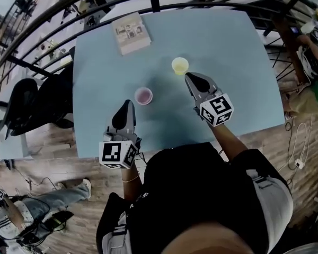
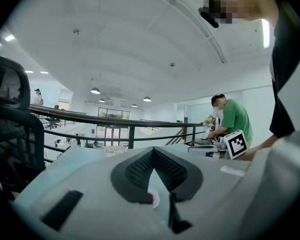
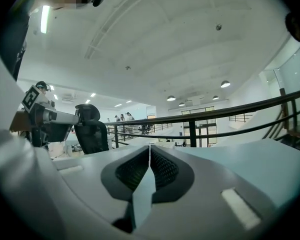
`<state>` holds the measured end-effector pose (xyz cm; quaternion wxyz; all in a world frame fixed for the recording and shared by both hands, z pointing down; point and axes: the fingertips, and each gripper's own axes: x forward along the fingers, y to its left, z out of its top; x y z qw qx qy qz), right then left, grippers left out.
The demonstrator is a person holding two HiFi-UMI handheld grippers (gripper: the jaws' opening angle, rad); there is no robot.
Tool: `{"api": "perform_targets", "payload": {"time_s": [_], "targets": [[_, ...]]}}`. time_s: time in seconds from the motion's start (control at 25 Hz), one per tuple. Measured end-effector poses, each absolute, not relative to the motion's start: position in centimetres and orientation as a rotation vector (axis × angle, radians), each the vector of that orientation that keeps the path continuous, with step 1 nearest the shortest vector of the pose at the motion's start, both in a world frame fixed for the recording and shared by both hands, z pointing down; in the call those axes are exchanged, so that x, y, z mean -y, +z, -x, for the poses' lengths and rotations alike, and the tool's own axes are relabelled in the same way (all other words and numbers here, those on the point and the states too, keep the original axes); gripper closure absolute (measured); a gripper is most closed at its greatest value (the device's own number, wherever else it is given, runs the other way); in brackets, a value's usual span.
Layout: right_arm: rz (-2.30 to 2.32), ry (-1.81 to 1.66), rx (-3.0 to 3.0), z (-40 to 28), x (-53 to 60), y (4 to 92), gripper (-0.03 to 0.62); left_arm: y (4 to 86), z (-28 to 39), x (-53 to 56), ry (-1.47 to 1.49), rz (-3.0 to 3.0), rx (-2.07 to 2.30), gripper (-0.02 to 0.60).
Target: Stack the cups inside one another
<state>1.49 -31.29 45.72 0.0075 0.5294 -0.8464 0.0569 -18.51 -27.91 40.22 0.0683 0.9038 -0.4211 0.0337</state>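
With left gripper (image 1: 128, 102) and right gripper (image 1: 188, 76) both closed on nothing, we should open wide before pinching the pink cup (image 1: 143, 96) by its wall.

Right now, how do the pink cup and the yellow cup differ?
The pink cup stands ahead of the left gripper; the yellow cup stands farther up the table, close to the right gripper. One is pink, the other yellow. Both stand upright, mouths up, apart, neither held.
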Motion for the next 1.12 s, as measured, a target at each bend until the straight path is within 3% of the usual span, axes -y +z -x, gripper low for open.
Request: {"api": "perform_targets", "payload": {"time_s": [0.28, 0.76, 1.12], "targets": [[-1.682, 0.181, 2.564, -2.8, 33.3, 47.4, 0.545, 40.6, 18.9, 28.3, 0.142, -2.71, 1.283, 0.594], [-1.633, 0.211, 2.458, -2.7, 38.0, 51.8, 0.337, 41.0, 22.1, 29.2, 0.184, -2.651, 1.382, 0.594], [-1.593, 0.27, 2.351, -3.2, 40.1, 55.6, 0.249, 41.7, 22.3, 30.4, 0.198, -2.642, 1.379, 0.594]]}}
